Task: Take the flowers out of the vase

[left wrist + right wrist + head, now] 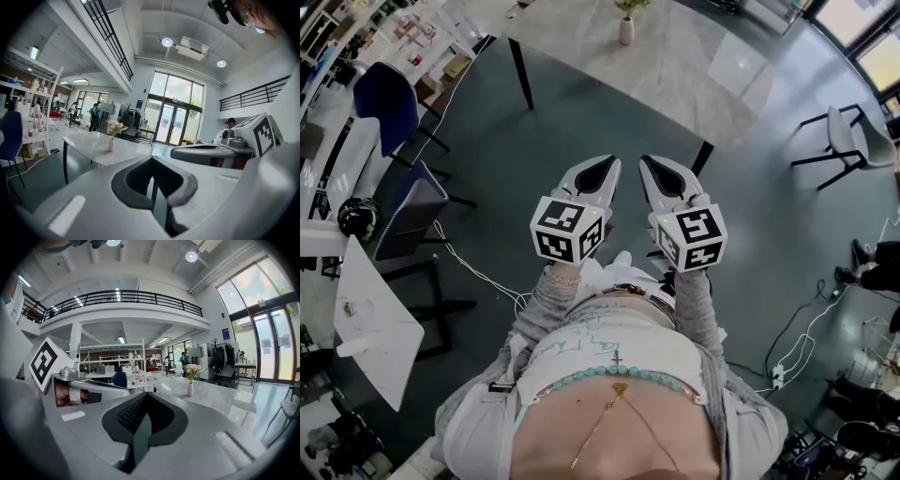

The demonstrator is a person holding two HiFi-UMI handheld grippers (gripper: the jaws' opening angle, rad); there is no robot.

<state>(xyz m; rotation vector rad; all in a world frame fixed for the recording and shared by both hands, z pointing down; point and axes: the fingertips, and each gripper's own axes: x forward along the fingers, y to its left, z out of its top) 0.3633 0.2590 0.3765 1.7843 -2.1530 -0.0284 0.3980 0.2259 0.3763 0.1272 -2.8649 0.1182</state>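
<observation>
Left gripper [598, 174] and right gripper [664, 174], smooth pale plastic, each have ribbed black fingers pressed together on nothing. Well ahead of the fingers, a slim pale vase [626, 31], likely ceramic, holds soft pinkish flowers [630, 5] on a glossy marbled worktop [675, 66]. Risks: closed fingers could knock the narrow vase over, and slanted pulling could tip it
</observation>
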